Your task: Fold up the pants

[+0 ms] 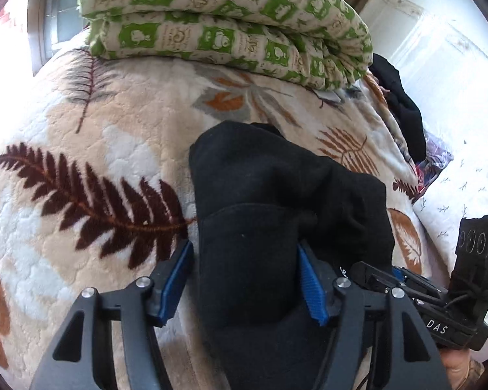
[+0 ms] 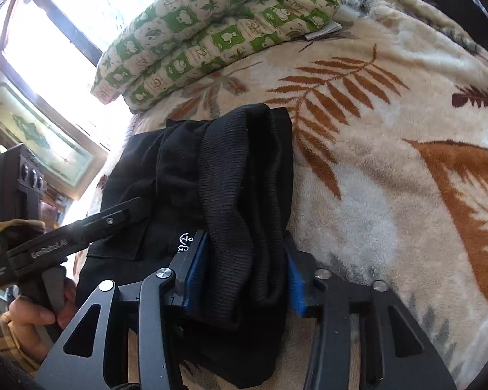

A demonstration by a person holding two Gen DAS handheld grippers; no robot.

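Observation:
Black pants [image 1: 276,178] lie folded in a thick bundle on the leaf-patterned blanket [image 1: 97,113]. My left gripper [image 1: 244,279] straddles the bundle's near end with its jaws apart; the left blue pad stands just clear of the cloth and the right pad touches it. In the right wrist view the pants [image 2: 166,175] show a ribbed waistband [image 2: 240,178] and small white embroidery. My right gripper [image 2: 245,273] has the waistband between its blue pads, jaws apart, not squeezing. Each gripper shows in the other's view: the right one [image 1: 439,292] and the left one [image 2: 65,237], held by a hand [image 2: 32,318].
A folded green-and-cream quilt [image 1: 227,22] lies at the far end of the bed, also in the right wrist view as the quilt [image 2: 211,32]. Dark clothing [image 1: 403,107] is piled at the blanket's right edge. A bright window [image 2: 81,16] is behind.

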